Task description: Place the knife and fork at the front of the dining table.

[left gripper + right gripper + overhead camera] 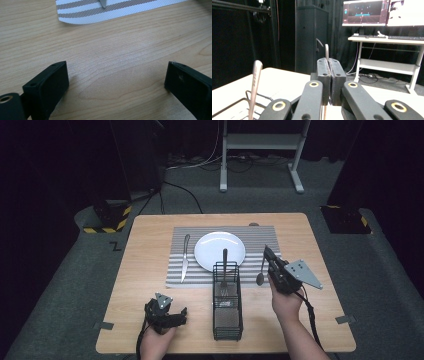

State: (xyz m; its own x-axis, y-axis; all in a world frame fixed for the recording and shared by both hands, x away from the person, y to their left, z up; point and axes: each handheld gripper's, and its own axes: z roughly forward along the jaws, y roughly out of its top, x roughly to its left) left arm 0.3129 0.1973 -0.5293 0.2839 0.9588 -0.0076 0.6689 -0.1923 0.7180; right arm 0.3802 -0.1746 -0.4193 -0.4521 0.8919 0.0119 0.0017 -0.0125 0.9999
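So this looks like table setting, roughly two thirds done by my guess. The knife (185,257) already lies on the striped placemat (175,275) left of the white plate (220,251). The right claw (267,253) is clamped on the spoon (261,271), which hangs bowl-down just above the placemat's right edge, right of the plate. From the right gripper view the spoon handle (326,52) pokes up between the closed jaws. What's left: set the spoon down, then deal with the fork (224,270), standing handle-up in the far end of the black wire caddy (228,317) near the plate. The left claw (182,316) sits idle low over the near-left tabletop (145,245), jaws wide apart, nothing in them.
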